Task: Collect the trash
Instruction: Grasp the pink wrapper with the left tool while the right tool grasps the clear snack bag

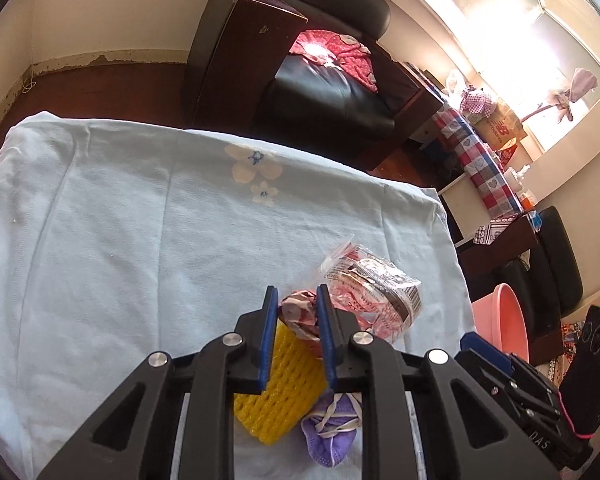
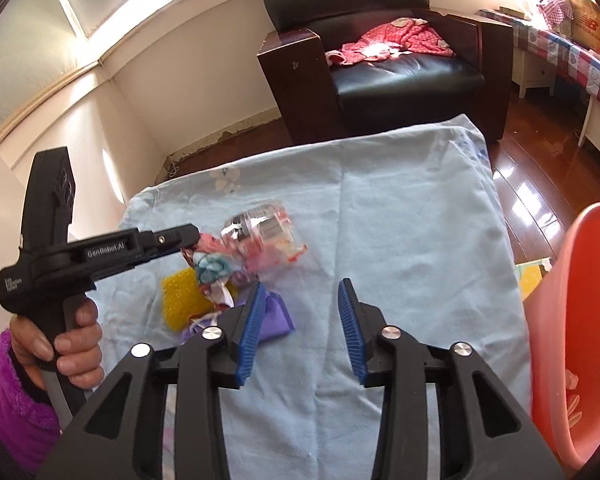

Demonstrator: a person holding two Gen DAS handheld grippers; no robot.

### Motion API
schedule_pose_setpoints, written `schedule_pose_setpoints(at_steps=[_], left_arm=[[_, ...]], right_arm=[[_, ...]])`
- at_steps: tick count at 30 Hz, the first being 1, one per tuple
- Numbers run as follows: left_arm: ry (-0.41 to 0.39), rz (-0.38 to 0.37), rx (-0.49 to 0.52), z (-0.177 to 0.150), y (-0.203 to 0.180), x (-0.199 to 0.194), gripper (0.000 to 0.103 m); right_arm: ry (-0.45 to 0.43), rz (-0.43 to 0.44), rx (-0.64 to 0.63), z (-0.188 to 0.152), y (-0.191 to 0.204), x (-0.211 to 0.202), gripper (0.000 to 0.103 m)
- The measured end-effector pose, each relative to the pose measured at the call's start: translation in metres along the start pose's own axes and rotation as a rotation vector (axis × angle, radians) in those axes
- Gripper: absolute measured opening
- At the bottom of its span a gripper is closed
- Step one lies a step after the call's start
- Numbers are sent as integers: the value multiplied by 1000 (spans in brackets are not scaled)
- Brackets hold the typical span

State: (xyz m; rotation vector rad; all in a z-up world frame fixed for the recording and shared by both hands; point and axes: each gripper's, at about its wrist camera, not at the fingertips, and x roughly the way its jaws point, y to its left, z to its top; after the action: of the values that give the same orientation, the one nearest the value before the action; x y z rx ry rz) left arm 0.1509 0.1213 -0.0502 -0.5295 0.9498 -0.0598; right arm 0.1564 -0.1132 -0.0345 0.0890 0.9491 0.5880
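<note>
A small pile of trash lies on the light blue cloth (image 1: 120, 220). My left gripper (image 1: 297, 294) is shut on a crumpled patterned wrapper (image 1: 298, 316), its blue pads pressing both sides. Under it sit a yellow foam net (image 1: 276, 384) and a purple face mask (image 1: 332, 428). A clear printed plastic pack (image 1: 372, 292) lies just right of the wrapper. In the right wrist view, the left gripper (image 2: 190, 240) meets the wrapper (image 2: 210, 270) from the left, next to the plastic pack (image 2: 264, 232). My right gripper (image 2: 302, 312) is open over bare cloth, right of the mask (image 2: 276, 316).
A pink basin (image 2: 580, 320) stands at the table's right edge, close to my right gripper. A black leather armchair (image 2: 400, 72) with a red garment stands beyond the table's far end. A hand in a purple sleeve (image 2: 16, 400) holds the left gripper's handle.
</note>
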Motion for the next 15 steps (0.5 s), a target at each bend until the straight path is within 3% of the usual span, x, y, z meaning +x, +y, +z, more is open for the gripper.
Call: schedule_pose_setpoints(at_steps=[5,12,15], left_arm=[[-13,5,-4,-9,10,-14,18],[-17,33,-3,-24,27,-28,18],[-20,24,-27,-28,32,-32,18]], right_arm=[[21,33,-58,19,22,25,48],[62,-42,-107,22,30,65,48],[52,-31,-129,18,35,63,48]])
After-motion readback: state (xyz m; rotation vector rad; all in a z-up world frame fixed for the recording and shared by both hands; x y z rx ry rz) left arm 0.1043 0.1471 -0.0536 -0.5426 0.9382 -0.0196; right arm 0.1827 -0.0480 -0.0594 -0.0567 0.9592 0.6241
